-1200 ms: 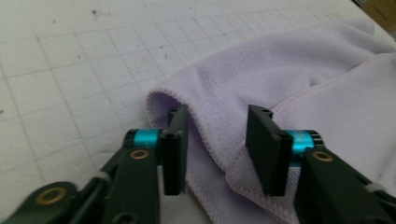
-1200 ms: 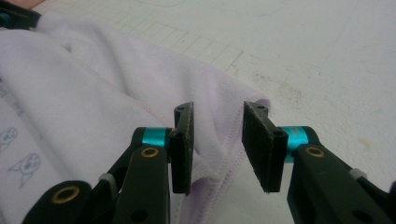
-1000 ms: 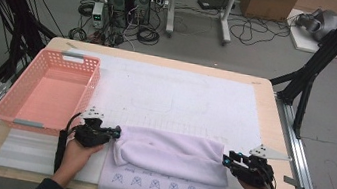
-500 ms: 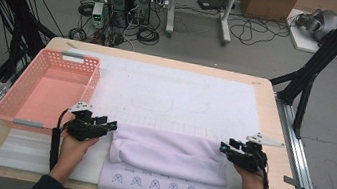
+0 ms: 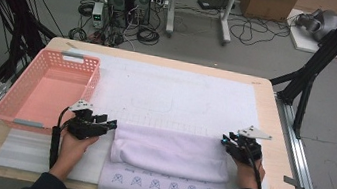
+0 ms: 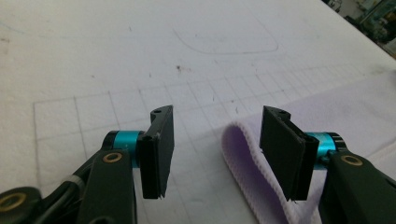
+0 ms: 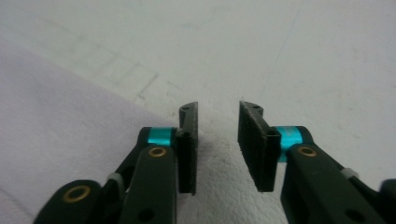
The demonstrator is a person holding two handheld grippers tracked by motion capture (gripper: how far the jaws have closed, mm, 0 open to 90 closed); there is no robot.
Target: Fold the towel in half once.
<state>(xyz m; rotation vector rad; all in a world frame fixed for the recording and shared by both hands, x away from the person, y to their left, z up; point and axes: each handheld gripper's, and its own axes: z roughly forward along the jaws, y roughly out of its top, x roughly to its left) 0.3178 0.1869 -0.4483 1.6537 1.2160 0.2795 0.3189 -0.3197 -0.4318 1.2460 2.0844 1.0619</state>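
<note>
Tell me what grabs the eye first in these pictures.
The pale lilac towel, folded over near the table's front edge, with a gripper at each end: the left gripper and the right gripper, both with jaws open and nothing between them. Next, the pink basket at the left of the white mat.
</note>
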